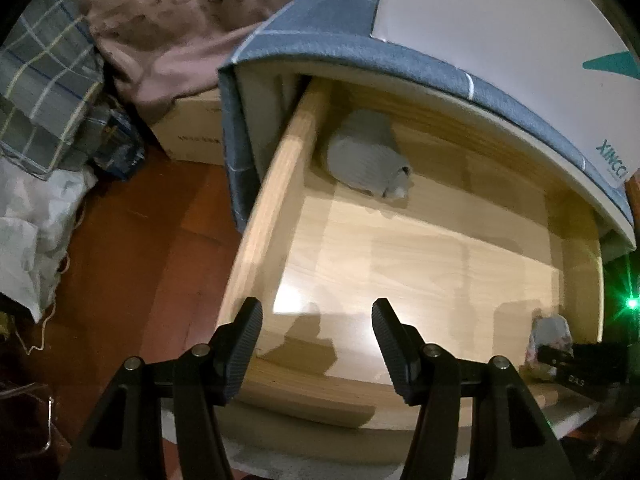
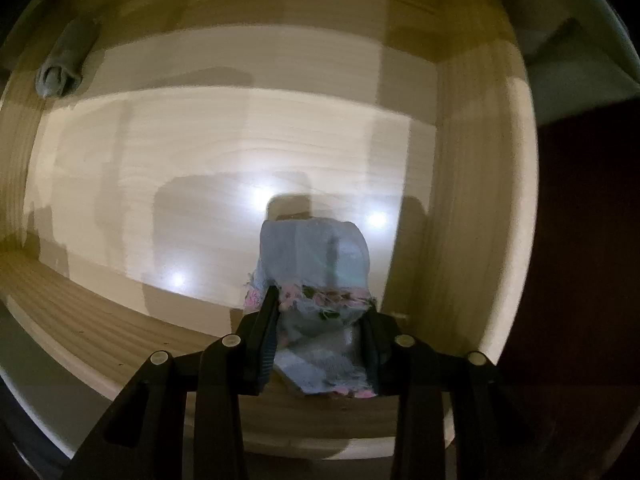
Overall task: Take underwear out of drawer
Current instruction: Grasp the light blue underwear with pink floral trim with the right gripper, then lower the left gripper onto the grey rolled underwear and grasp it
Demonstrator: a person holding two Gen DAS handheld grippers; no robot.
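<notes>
A pale wooden drawer (image 1: 272, 200) stands pulled open. My right gripper (image 2: 322, 308) points down into its near right corner and is shut on a light blue underwear piece (image 2: 316, 252) with a pink floral band; the cloth bunches up between the pads. The left wrist view shows the same underwear (image 1: 550, 330) with the right gripper (image 1: 576, 356) beside it. My left gripper (image 1: 317, 312) hangs open over the drawer's front left part with nothing between its fingers. A rolled grey garment (image 1: 366, 160) lies at the drawer's back left, also in the right wrist view (image 2: 64, 66).
A blue-grey cloth (image 1: 360, 52) covers the cabinet top, with a white box (image 1: 500, 20) on it. To the left are a cardboard box (image 1: 188, 128), pink fabric (image 1: 168, 20), plaid fabric (image 1: 48, 80) and red-brown floor (image 1: 140, 260).
</notes>
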